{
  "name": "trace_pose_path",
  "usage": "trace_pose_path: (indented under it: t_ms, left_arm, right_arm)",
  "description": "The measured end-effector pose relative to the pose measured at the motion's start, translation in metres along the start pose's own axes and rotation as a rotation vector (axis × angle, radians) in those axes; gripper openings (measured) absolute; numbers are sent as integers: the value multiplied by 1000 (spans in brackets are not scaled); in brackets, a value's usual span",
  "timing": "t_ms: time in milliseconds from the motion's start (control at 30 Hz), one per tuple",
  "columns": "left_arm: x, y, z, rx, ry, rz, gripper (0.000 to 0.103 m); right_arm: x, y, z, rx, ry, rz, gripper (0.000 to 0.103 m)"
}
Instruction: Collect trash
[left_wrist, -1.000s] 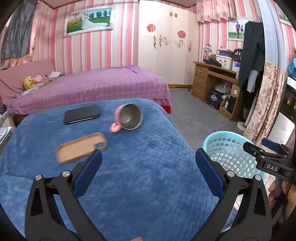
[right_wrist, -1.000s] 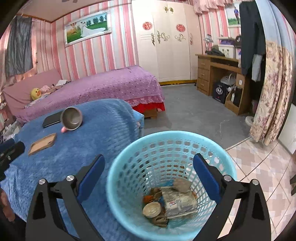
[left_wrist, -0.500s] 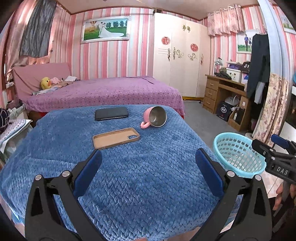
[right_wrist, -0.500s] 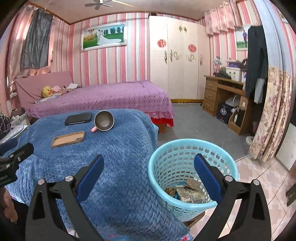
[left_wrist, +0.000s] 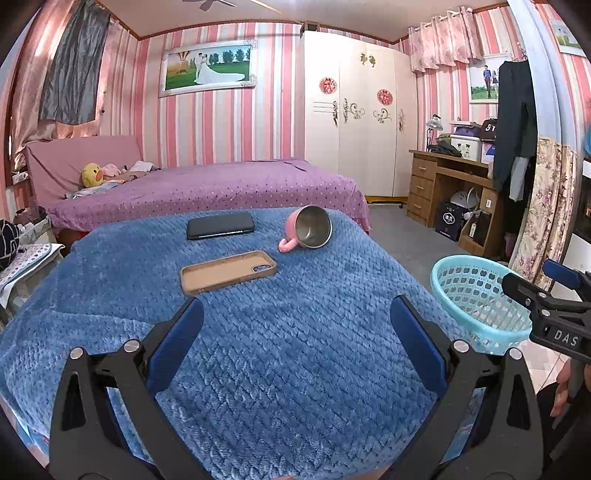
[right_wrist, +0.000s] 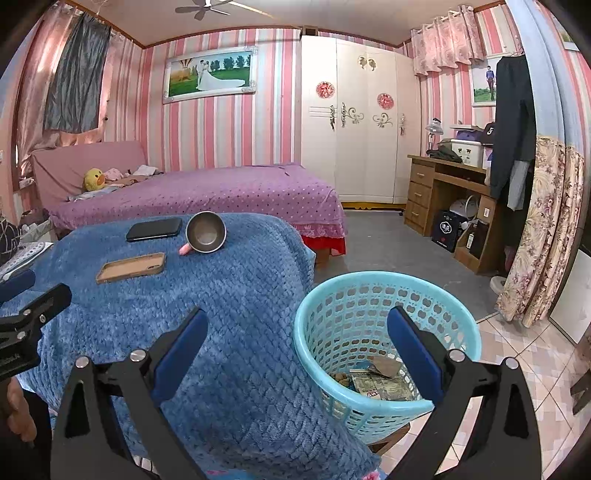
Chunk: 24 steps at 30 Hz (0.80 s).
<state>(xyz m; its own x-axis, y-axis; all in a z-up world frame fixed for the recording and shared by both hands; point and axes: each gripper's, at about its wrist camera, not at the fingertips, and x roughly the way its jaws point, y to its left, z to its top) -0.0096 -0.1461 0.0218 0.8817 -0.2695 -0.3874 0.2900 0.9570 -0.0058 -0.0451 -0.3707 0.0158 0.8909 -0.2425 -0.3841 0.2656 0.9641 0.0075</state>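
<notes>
Left gripper (left_wrist: 295, 319): black angular frame, two fingers faced with blue pads (left_wrist: 177, 341), silver round screw heads on each arm. Right gripper (right_wrist: 295, 330): same build, black frame, blue pads (right_wrist: 412, 350), silver screws. In the left wrist view its black body carries white "DAS" lettering and a blue tip. No sleeve or cable discernible.

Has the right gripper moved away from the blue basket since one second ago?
Yes. The right gripper has pulled back and up: the blue basket, earlier filling its view, now looks smaller, and more blue blanket shows.
</notes>
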Motion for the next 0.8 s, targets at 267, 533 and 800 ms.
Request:
trace_pose_path:
  t_ms: [267, 533, 800]
  left_arm:
    - [4, -8, -2, 11, -7, -5, 98]
    - [1, -15, -3, 22, -21, 3, 98]
    - [-3, -15, -3, 30, -45, 33, 98]
  right_arm:
    - [2, 0, -3, -16, 1, -7, 96]
    - [2, -1, -3, -19, 0, -4, 96]
    - [2, -1, -4, -27, -6, 0, 96]
